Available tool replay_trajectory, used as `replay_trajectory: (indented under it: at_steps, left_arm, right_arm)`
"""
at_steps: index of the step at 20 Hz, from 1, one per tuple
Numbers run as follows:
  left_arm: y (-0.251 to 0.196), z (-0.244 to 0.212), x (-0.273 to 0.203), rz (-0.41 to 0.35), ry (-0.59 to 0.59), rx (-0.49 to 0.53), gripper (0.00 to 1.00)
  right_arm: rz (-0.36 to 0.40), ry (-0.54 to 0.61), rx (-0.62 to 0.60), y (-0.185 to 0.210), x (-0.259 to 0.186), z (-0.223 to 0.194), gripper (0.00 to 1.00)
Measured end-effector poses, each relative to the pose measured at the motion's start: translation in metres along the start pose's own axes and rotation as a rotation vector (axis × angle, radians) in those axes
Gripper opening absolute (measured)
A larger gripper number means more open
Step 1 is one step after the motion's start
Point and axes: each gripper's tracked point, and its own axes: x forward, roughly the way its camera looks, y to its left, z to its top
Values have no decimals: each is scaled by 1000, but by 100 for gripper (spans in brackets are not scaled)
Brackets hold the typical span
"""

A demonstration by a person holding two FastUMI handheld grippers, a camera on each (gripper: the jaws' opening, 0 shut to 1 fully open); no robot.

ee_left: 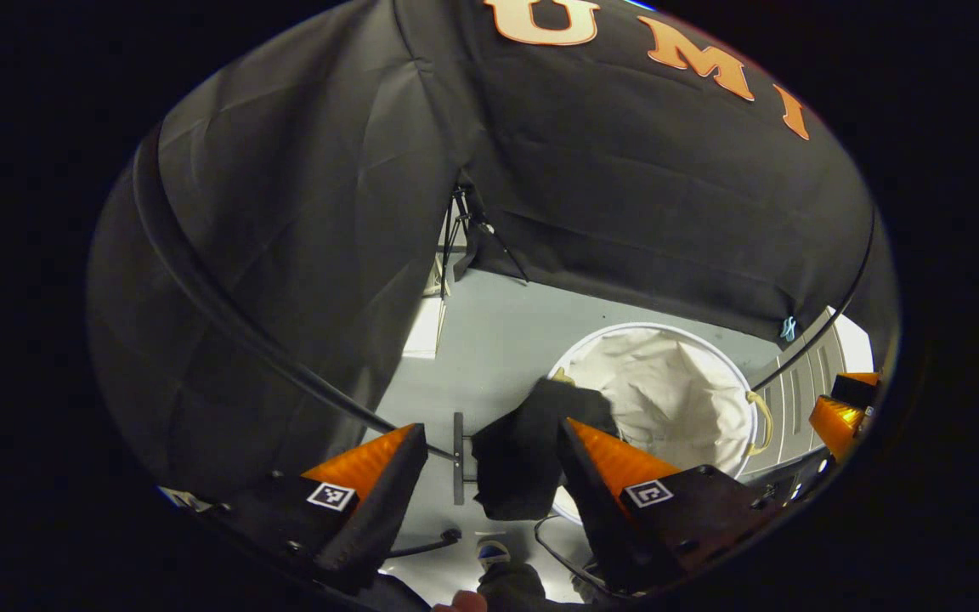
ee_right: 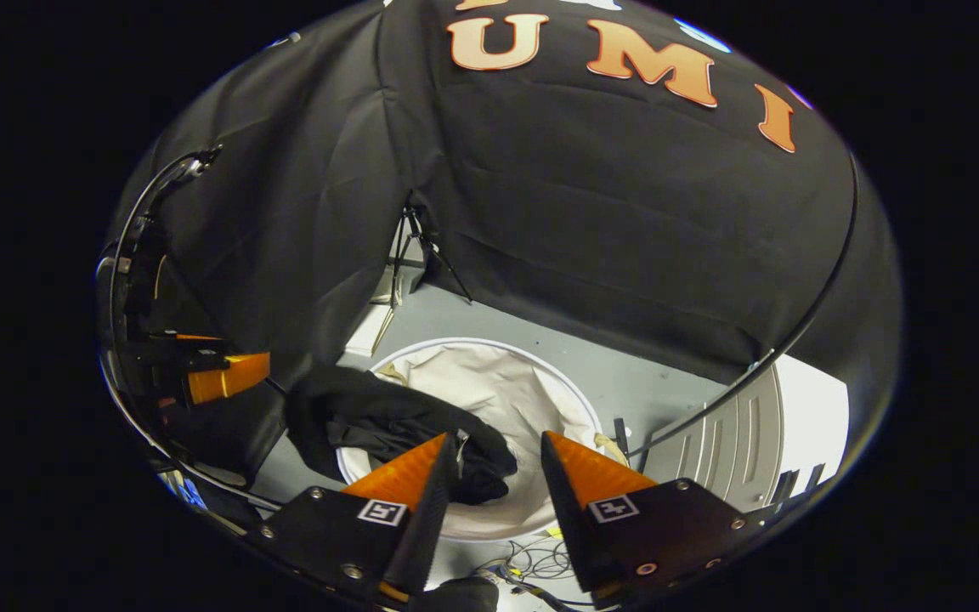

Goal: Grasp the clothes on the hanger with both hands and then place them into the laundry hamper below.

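step: drop into hamper | black cloth garment (ee_right: 387, 425) draped over rim of white round fabric laundry hamper (ee_right: 532, 382) | left gripper (ee_left: 489, 463) fingers apart, empty | right gripper (ee_right: 498, 476) fingers apart, empty | tip: push the overhang inside

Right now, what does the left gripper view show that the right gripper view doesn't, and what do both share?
Left gripper view: the hamper's rope handle on its right rim, and a blue-and-white round object on the floor near the bottom edge.

Right gripper view: loose cables on the floor below the hamper, and the black garment sprawled across the rim into the white liner.

Both: the white laundry hamper, the black garment draped over its left rim, the grey floor, a tripod at the cloth's gap, and open orange gripper fingers.
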Motion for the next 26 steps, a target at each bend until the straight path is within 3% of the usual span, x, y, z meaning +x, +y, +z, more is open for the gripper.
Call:
replay_trajectory:
  at_steps: [3, 6, 13, 26]
  left_arm:
    - [-2, 5, -7, -10, -18, 7, 99]
    - [-7, 6, -10, -29, -25, -10, 99]
    - [-15, 50, -45, -54, -155, -34, 99]
    - [-26, 205, -199, -100, -591, -54, 98]
  right_arm:
    - [2, 16, 42, -3, 0, -4, 80]
    - [-20, 35, 61, -12, 1, -10, 87]
    - [-58, -47, 92, -32, -31, 16, 90]
    - [-103, -378, 137, -75, -167, 136, 91]
